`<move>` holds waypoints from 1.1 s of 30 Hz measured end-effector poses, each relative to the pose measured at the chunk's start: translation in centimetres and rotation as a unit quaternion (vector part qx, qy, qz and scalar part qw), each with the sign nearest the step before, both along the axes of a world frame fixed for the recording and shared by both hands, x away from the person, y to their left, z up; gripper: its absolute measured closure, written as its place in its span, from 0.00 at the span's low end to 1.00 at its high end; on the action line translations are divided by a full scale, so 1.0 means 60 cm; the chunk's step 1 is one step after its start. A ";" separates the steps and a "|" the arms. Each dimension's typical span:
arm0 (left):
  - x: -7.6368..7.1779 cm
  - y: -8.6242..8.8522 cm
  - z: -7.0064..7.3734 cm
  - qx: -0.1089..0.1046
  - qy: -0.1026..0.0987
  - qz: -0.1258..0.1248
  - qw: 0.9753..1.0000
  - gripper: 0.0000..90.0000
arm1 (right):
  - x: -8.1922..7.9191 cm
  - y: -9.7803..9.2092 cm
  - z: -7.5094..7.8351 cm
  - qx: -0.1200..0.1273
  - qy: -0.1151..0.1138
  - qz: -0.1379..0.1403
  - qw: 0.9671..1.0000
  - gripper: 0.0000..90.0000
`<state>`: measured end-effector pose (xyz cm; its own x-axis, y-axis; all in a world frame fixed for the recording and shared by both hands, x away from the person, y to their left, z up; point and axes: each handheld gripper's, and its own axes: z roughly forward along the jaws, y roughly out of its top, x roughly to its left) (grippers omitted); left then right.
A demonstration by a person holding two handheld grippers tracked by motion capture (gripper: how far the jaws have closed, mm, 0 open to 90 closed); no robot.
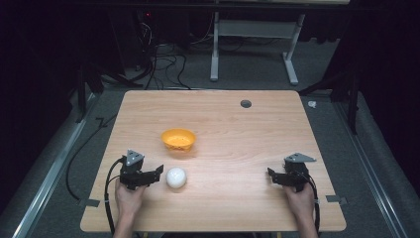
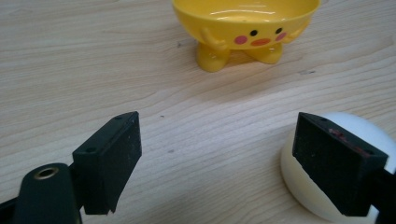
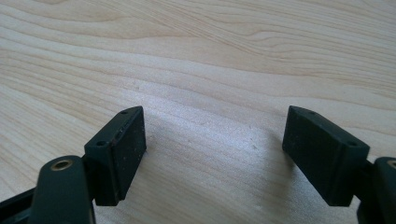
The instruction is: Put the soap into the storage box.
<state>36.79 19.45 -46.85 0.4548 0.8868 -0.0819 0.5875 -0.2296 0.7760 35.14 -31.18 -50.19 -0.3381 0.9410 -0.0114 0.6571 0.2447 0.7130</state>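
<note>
Barely begun, by the look of it. White ball lying on the table at lower centre-left of the high view, just right of the left claw, not gripped; in the left gripper view seen at lower right, partly behind the right-hand jaw, outside the gap rather than between the jaws. Left claw wide open, holding nothing. Yellow bowl standing a little above the ball in the high view, apparently empty; top centre of the left gripper view, with a painted chick face and small feet. Right claw at lower right, well apart from both, wide open over bare wood. Probably left to do: centring on the ball, closing, lifting, dropping into the bowl. No brand, label or readable writing anywhere.
</note>
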 end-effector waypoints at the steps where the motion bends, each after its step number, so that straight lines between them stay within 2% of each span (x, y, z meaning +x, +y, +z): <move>1: -0.002 -0.003 0.003 -0.005 -0.003 -0.003 1.000 0.18 | 0.000 0.000 0.000 0.000 0.000 0.000 1.000 0.25; 14: -0.017 -0.030 0.022 -0.002 -0.006 -0.039 0.999 0.17 | 0.000 0.000 0.000 0.000 0.000 0.000 1.000 0.25; 16: -0.019 -0.035 0.022 -0.007 -0.006 -0.042 0.999 0.17 | 0.000 0.000 0.000 0.000 0.000 0.000 1.000 0.25; 33: -0.028 -0.072 0.015 0.003 0.007 -0.075 0.997 0.17 | 0.000 0.000 0.000 0.000 0.000 0.000 1.000 0.25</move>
<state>35.14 15.13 -45.95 0.5806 0.8098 -0.0844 0.5567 -0.3191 0.7670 35.14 -31.18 -50.19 -0.3381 0.9410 -0.0108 0.6570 0.2442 0.7133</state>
